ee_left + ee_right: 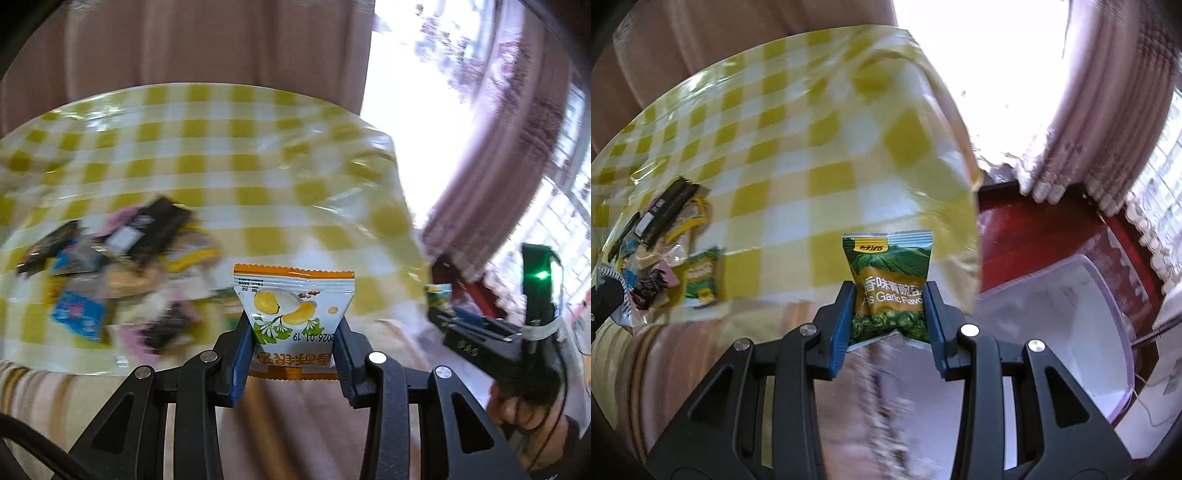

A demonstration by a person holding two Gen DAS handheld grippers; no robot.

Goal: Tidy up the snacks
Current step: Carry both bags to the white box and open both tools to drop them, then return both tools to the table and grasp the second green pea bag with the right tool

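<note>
From the left wrist cam, the left gripper (294, 354) is clamped on a small white foil packet with an orange top strip and yellow nuts printed on it (295, 317), held up off the yellow-and-white checked tablecloth (229, 155), and there's a whole jumbled pile of mixed snack packets (110, 266) sitting on it, so I'd say plenty is left to sort. Right wrist cam: the right gripper (889, 314) pinches a green garlic-pea packet (890, 288) in the air near the table edge, another green packet (701, 277) lies by the pile, and a white plastic bin (1089, 332) down to the right is probably where both go, though it looks empty so far.
</note>
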